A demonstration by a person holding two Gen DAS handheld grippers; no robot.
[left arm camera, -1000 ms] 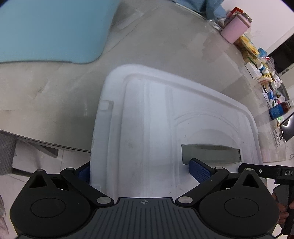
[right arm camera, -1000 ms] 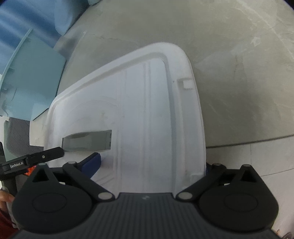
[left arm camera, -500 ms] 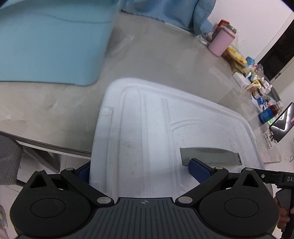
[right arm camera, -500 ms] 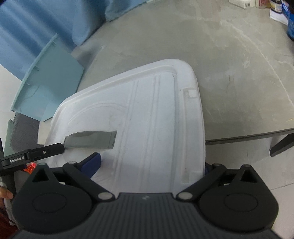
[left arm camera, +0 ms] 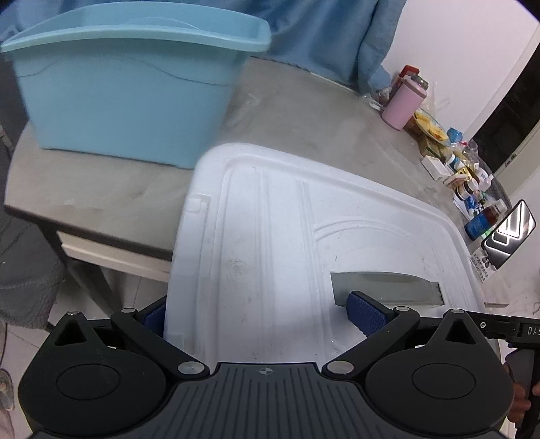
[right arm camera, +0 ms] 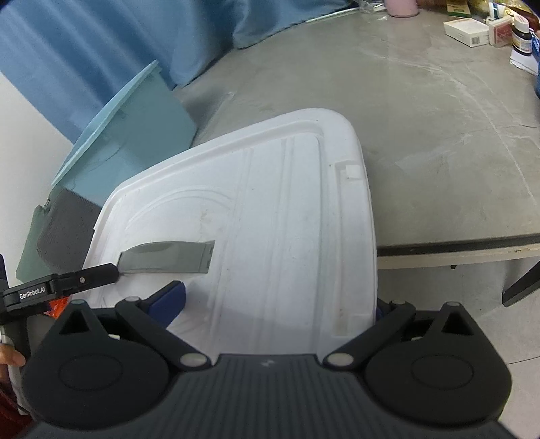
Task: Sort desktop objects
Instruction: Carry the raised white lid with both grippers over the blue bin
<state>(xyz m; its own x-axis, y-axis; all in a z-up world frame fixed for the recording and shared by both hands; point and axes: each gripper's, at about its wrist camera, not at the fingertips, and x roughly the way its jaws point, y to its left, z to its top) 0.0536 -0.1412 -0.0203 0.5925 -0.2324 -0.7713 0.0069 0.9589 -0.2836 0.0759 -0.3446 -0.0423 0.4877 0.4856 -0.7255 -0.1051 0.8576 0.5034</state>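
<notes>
A large white plastic lid (left arm camera: 276,243) with a grey slot handle (left arm camera: 384,287) fills both views; it also shows in the right wrist view (right arm camera: 270,219). My left gripper (left arm camera: 260,314) is shut on the lid's near left part, one blue pad on top, the other under the edge. My right gripper (right arm camera: 280,300) is shut on the lid's near right part the same way. The lid is held tilted above the grey table (left arm camera: 303,111). A light blue bin (left arm camera: 128,87) stands on the table at the far left.
A pink cup (left arm camera: 403,104), small boxes and bottles (left arm camera: 469,182) and a phone (left arm camera: 509,233) stand along the table's right side. White boxes (right arm camera: 467,30) lie at the far right. The table's front edge (right arm camera: 455,248) passes under the lid.
Both grippers have lifted the lid up and back from the table. The blue bin and the table's front edge have come into view.
</notes>
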